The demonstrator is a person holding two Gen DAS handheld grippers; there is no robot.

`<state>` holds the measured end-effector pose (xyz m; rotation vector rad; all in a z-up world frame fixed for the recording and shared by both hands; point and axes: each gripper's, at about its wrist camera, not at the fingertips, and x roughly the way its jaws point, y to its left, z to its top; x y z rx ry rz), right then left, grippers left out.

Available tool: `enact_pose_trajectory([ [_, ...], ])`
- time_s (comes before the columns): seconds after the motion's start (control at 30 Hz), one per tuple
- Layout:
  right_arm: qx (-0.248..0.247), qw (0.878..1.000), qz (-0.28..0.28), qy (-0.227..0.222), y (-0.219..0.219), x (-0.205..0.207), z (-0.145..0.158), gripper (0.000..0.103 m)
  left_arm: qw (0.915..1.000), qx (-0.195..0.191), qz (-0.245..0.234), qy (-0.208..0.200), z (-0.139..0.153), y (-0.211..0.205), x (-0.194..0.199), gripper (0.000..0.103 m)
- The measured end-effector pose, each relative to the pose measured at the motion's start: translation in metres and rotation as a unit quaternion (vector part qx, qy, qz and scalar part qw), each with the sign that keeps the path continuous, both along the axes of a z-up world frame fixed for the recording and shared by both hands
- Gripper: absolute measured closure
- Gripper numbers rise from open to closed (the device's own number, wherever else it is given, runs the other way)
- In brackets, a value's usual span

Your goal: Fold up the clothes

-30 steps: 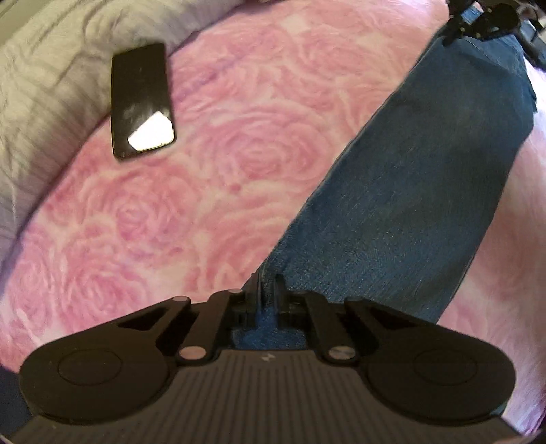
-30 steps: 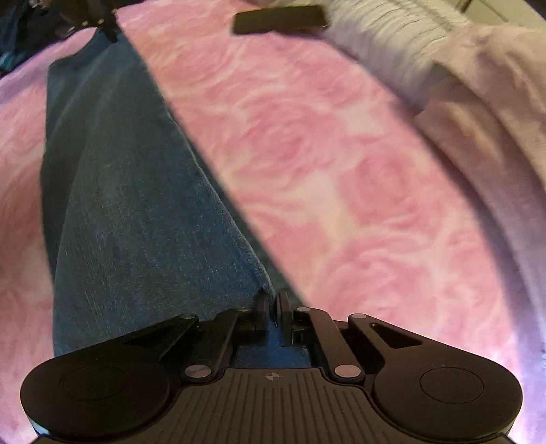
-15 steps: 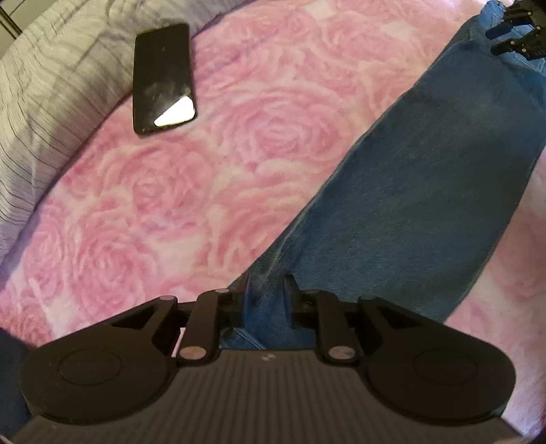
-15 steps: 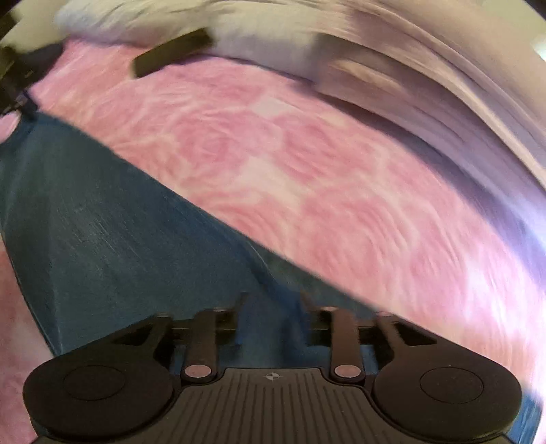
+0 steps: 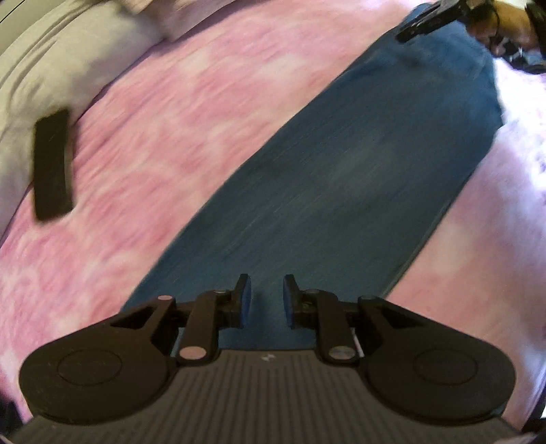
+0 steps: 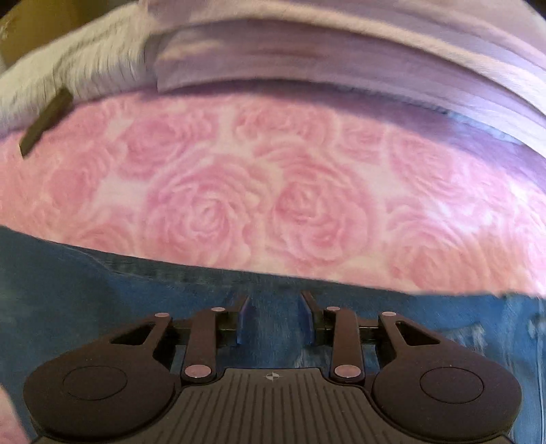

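Observation:
A pair of blue jeans (image 5: pixel 348 177) lies flat as a long strip on a pink rose-patterned bedspread (image 5: pixel 163 143). My left gripper (image 5: pixel 267 293) is open and empty, just above one end of the denim. My right gripper (image 6: pixel 274 316) is open and empty above the other part of the jeans (image 6: pixel 102 307), which fills the bottom of its view. The right gripper also shows in the left wrist view (image 5: pixel 430 20) at the far end of the jeans, with the hand holding it. Both views are motion-blurred.
A black phone (image 5: pixel 51 164) lies on the bedspread near a grey striped pillow (image 5: pixel 44 68); it also shows in the right wrist view (image 6: pixel 46 119). Folded lilac bedding (image 6: pixel 341 61) is piled along the far side of the bed.
Both grippers were shut on the jeans' edge a second ago; both have opened and let go. The right gripper has swung to face the pillows, the left has pulled back slightly.

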<state>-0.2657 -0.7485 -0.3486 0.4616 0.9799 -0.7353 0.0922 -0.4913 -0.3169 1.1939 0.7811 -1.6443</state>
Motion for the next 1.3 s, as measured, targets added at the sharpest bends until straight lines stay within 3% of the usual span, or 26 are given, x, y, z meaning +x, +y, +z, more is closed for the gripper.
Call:
enact_pose_trajectory([
  [0.1, 0.004, 1.0, -0.026, -0.003, 0.027, -0.03, 0.013, 0.069, 0.9991, -0.016, -0.034, 0.019, 0.006, -0.012, -0.045, 0.084],
  [0.17, 0.004, 0.998, -0.058, 0.01, 0.054, -0.052, 0.016, 0.061, 0.9967, -0.034, -0.07, 0.024, 0.01, -0.018, -0.081, 0.064],
  [0.23, -0.002, 0.996, -0.09, -0.004, 0.088, -0.075, 0.022, 0.021, 0.9903, -0.059, -0.123, 0.024, 0.013, -0.018, -0.123, 0.057],
  [0.27, -0.004, 0.994, -0.106, -0.013, 0.106, -0.087, 0.025, 0.021, 0.9842, -0.07, -0.161, 0.02, 0.013, -0.015, -0.144, 0.057],
  [0.33, -0.005, 0.99, -0.135, -0.031, 0.139, -0.107, 0.03, 0.021, 0.9663, -0.089, -0.242, -0.001, 0.007, -0.004, -0.185, 0.057],
  [0.43, 0.01, 0.985, -0.166, -0.049, 0.183, -0.12, 0.031, 0.021, 0.9309, -0.116, -0.343, -0.046, -0.011, 0.011, -0.235, 0.06],
  [0.53, 0.028, 0.979, -0.191, -0.063, 0.213, -0.125, 0.026, 0.021, 0.9008, -0.138, -0.397, -0.108, -0.036, 0.013, -0.264, 0.062],
  [0.6, 0.031, 0.977, -0.202, -0.068, 0.223, -0.126, 0.022, 0.021, 0.8847, -0.142, -0.424, -0.131, -0.05, 0.01, -0.275, 0.062],
  [0.67, 0.035, 0.974, -0.213, -0.073, 0.232, -0.126, 0.018, 0.021, 0.8774, -0.137, -0.438, -0.14, -0.055, 0.002, -0.278, 0.077],
  [0.77, 0.027, 0.972, -0.221, -0.074, 0.238, -0.119, 0.012, 0.021, 0.911, -0.102, -0.391, -0.083, -0.038, -0.023, -0.271, 0.093],
  [0.83, 0.026, 0.969, -0.229, -0.084, 0.238, -0.11, 0.005, 0.021, 0.9485, -0.068, -0.309, -0.013, -0.021, -0.049, -0.252, 0.096],
  [0.87, 0.025, 0.967, -0.235, -0.091, 0.237, -0.106, 0.003, 0.021, 0.9612, -0.053, -0.27, 0.018, -0.013, -0.062, -0.243, 0.098],
  [0.93, 0.021, 0.963, -0.248, -0.108, 0.233, -0.095, -0.001, 0.021, 0.973, -0.042, -0.221, 0.053, -0.007, -0.08, -0.229, 0.098],
  [1.1, 0.022, 0.944, -0.294, -0.15, 0.215, -0.068, -0.014, 0.021, 0.9796, -0.02, -0.169, 0.107, -0.004, -0.106, -0.213, 0.099],
  [1.2, 0.02, 0.933, -0.318, -0.169, 0.204, -0.059, -0.021, 0.021, 0.9764, 0.014, -0.159, 0.146, -0.004, -0.113, -0.202, 0.098],
  [1.3, 0.013, 0.919, -0.359, -0.165, 0.198, -0.07, -0.021, 0.021, 0.9729, 0.016, -0.184, 0.139, 0.0, -0.111, -0.205, 0.098],
])
